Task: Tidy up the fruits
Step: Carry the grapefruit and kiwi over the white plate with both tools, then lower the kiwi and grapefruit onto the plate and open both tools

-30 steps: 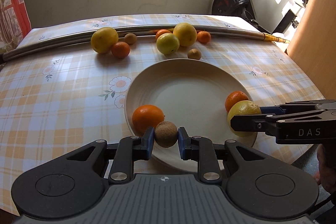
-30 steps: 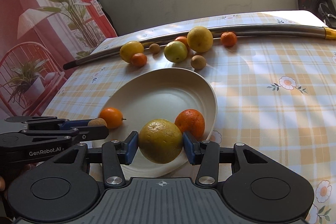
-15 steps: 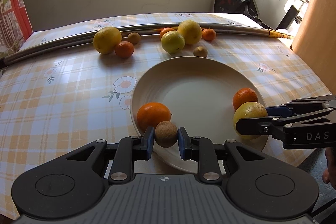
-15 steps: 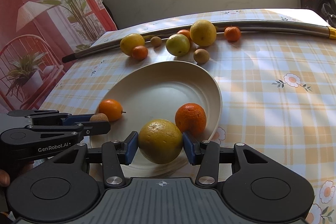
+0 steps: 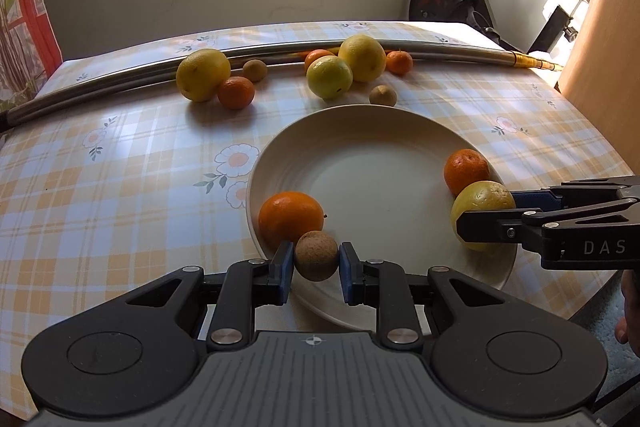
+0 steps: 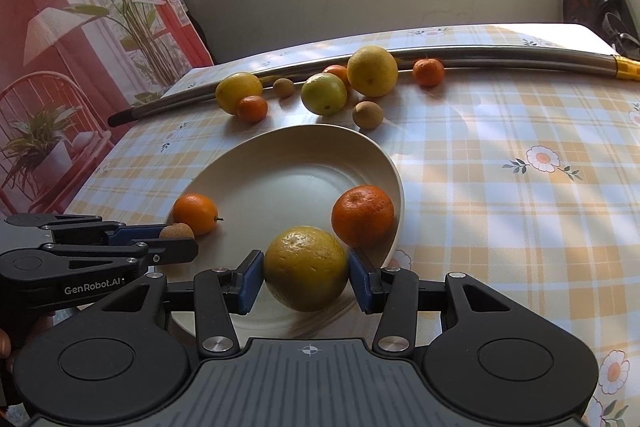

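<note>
I have a small brown fruit (image 5: 316,255) clamped in my left gripper (image 5: 313,267) at the plate's (image 5: 360,131) lower rim, against an orange (image 5: 290,215); my right gripper (image 6: 306,277) grips a yellow citrus (image 6: 306,267) low centre, beside a mandarin (image 6: 362,215). I'd lower each, then release gently so nothing rolls. Loose fruits (image 5: 203,75) wait along the metal pole (image 5: 120,79) at upper frame.
</note>
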A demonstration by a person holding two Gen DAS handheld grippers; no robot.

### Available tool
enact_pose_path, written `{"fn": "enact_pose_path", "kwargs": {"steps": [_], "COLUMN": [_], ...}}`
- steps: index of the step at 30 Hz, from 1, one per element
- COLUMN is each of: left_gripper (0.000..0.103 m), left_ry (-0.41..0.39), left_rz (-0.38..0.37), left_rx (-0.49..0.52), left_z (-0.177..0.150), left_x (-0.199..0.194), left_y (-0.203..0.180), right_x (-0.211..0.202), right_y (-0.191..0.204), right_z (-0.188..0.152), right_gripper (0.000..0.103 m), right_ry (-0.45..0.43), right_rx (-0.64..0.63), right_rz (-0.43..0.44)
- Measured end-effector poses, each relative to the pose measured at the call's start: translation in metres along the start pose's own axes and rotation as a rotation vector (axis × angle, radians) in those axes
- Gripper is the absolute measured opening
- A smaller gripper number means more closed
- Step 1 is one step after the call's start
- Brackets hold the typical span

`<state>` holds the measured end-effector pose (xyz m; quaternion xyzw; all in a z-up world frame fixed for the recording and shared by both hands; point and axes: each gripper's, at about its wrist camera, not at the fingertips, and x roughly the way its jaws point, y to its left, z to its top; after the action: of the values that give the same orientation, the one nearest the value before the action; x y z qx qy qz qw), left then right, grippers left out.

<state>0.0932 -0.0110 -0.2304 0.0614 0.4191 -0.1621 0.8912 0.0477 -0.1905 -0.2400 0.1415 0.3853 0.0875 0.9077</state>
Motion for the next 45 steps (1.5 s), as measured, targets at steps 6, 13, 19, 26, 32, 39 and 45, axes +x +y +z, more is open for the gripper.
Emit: {"fn": "enact_pose_path", "kwargs": {"steps": [6, 13, 19, 26, 32, 39, 45], "left_gripper": [0.026, 0.026, 0.026, 0.026, 0.026, 0.026, 0.026], "left_ry": [-0.002, -0.004, -0.011, -0.02, -0.029, -0.04, -0.05], "left_rz": [0.007, 0.018, 0.031, 0.053, 0.06, 0.067, 0.07], "left_rx": [-0.007, -0.016, -0.019, 0.019, 0.013, 0.008, -0.002], "left_z": [0.002, 0.005, 0.008, 0.005, 0.004, 0.002, 0.001], "left_x": [0.002, 0.005, 0.008, 0.006, 0.001, -0.002, -0.005], "left_y": [0.002, 0.003, 0.005, 0.0, -0.001, 0.0, 0.001], "right_x": [-0.002, -0.002, 0.0, 0.0, -0.001, -0.006, -0.008], "right_y": [-0.003, -0.005, -0.001, 0.001, 0.002, 0.002, -0.001], "right_z": [-0.001, -0.001, 0.0, 0.0, 0.0, 0.003, 0.004], "right_gripper": [0.043, 0.043, 0.042, 0.042, 0.042, 0.046, 0.047], "right_ry": [-0.027, -0.049, -0.056, -0.057, -0.055, -0.081, -0.089], "right_rx": [0.019, 0.018, -0.056, -0.065, -0.082, -0.098, -0.094], "right_rz": [-0.008, -0.013, -0.048, -0.052, -0.06, -0.089, -0.098]}}
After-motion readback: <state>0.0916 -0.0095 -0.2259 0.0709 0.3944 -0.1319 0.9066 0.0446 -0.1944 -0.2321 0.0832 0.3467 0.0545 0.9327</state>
